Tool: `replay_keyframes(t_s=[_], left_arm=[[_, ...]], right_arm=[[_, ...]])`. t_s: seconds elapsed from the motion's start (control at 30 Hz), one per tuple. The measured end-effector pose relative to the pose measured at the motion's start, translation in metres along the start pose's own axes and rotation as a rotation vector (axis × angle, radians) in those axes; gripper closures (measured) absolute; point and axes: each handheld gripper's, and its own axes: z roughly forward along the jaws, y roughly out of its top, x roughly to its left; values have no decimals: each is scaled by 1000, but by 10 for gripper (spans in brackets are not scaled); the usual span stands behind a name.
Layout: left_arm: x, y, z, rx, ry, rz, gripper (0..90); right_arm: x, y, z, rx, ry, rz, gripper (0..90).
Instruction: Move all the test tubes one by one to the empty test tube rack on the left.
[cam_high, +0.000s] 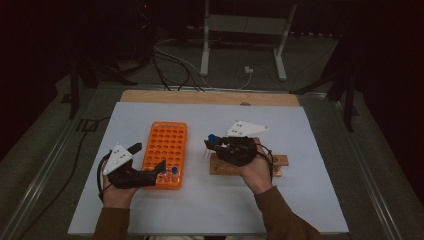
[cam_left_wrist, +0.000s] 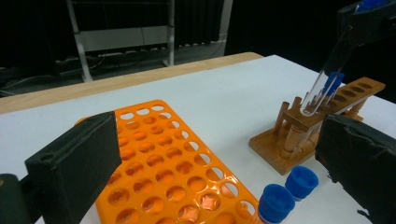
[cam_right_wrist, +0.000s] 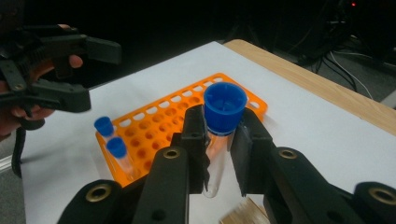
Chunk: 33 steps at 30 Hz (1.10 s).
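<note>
In the high view the right gripper (cam_high: 212, 142) sits just right of centre, above the left end of a wooden stand (cam_high: 250, 165) that lies on the white mat (cam_high: 310, 150). Its jaws are pressed onto a clear tube (cam_right_wrist: 215, 154) with a blue cap (cam_right_wrist: 225, 108); in the right gripper view the tube stands upright in the middle of the frame, pinched just under the cap. In the left gripper view the same tube hangs tilted in the upper right, its rounded bottom just over the stand's near holes.

The left gripper (cam_high: 150, 162) is in the lower left of the high view, at the near end of the orange rack (cam_high: 165, 145). Its jaws are spread wide with nothing between them; in the left gripper view one pad is at lower left over the rack and the other at lower right.

Two capped tubes (cam_left_wrist: 286, 193) stand in the rack's near corner, side by side, at the bottom of the left gripper view. In the right gripper view they appear at the rack's left edge, near the centre left. The rack and the stand lie apart on the mat.
</note>
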Motion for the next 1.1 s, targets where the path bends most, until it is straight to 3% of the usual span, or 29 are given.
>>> replay_keyframes(t_s=[0.33, 0.63, 1.1], left_arm=[[-3, 4, 6, 8, -9, -1, 12], [-12, 15, 21, 26, -42, 30, 34], [-24, 23, 35, 36, -71, 53, 68]], right_arm=[[11, 16, 19, -4, 22, -19, 768], [20, 29, 31, -1, 48, -36, 768], [34, 35, 42, 17, 83, -58, 767]])
